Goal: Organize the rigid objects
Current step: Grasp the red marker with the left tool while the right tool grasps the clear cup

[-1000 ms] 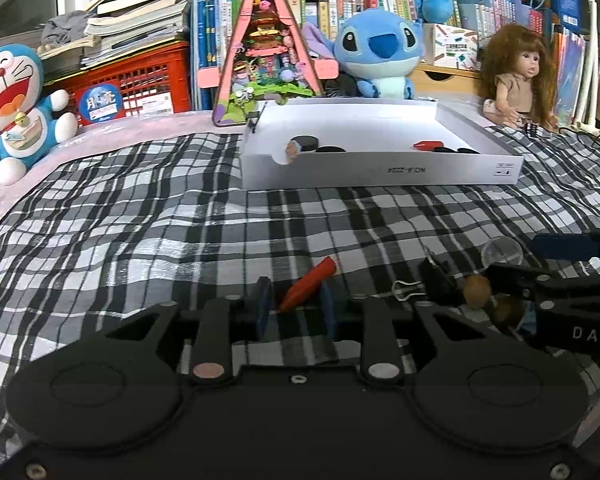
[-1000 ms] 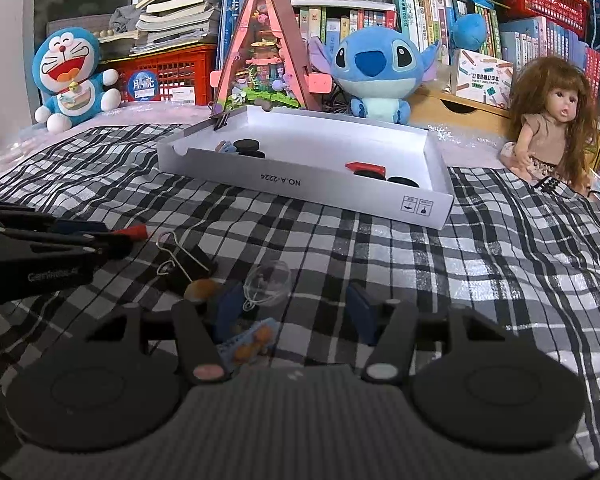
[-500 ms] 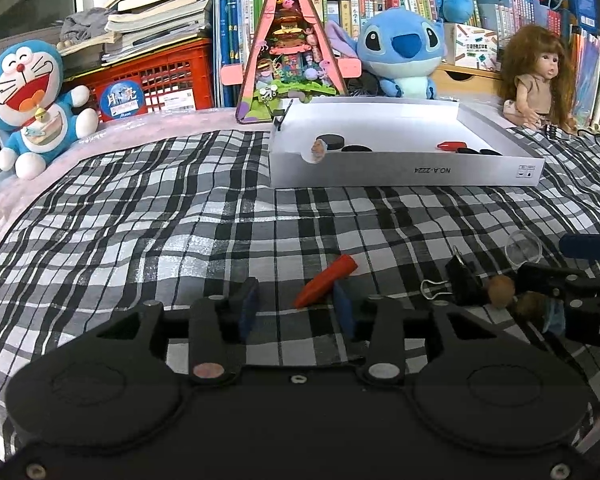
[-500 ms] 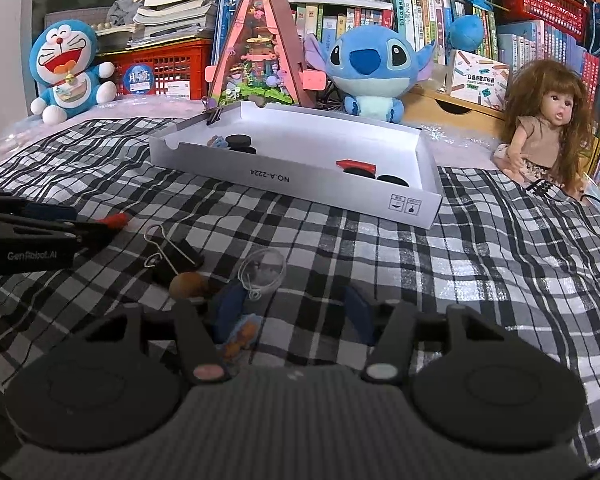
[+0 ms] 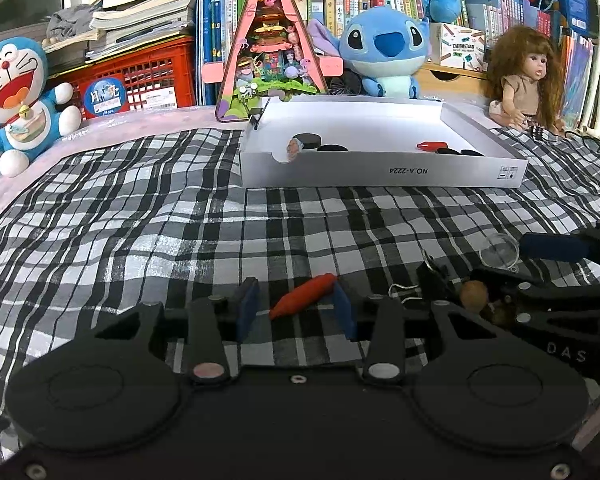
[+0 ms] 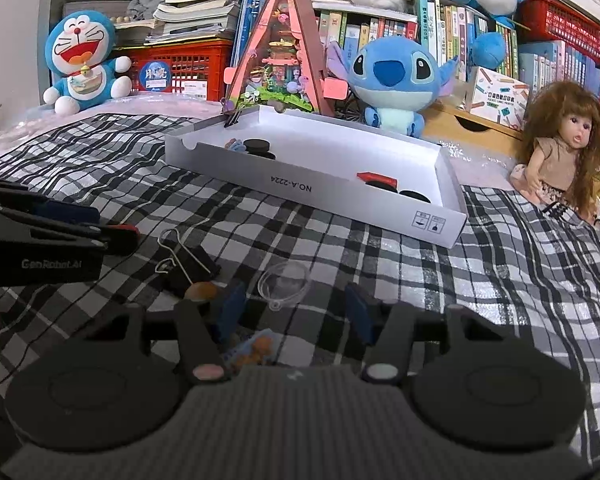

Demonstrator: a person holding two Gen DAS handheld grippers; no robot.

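A red carrot-shaped piece (image 5: 304, 295) lies on the checked cloth between the pads of my left gripper (image 5: 294, 300). The jaws stand apart, and only the right pad is close to its tip. My right gripper (image 6: 294, 300) is open with its jaws closing. A clear plastic dome (image 6: 284, 282) lies just ahead between its fingertips, untouched. A small colourful piece (image 6: 252, 350) lies by its left finger. A black binder clip (image 6: 192, 266) and a brown ball (image 6: 200, 292) rest between the two grippers. The white box (image 5: 380, 172) holds black discs and a red piece (image 5: 430, 146).
Behind the box stand a Doraemon plush (image 5: 16, 100), a pink triangular toy house (image 5: 270, 48), a Stitch plush (image 5: 384, 56) and a doll (image 5: 524, 80). A red crate (image 5: 140, 76) and shelves of books fill the back. Checked cloth lies bare left of my left gripper.
My left jaws have spread wider and let go of the red piece, which stays on the cloth between them. The right gripper has hardly moved.
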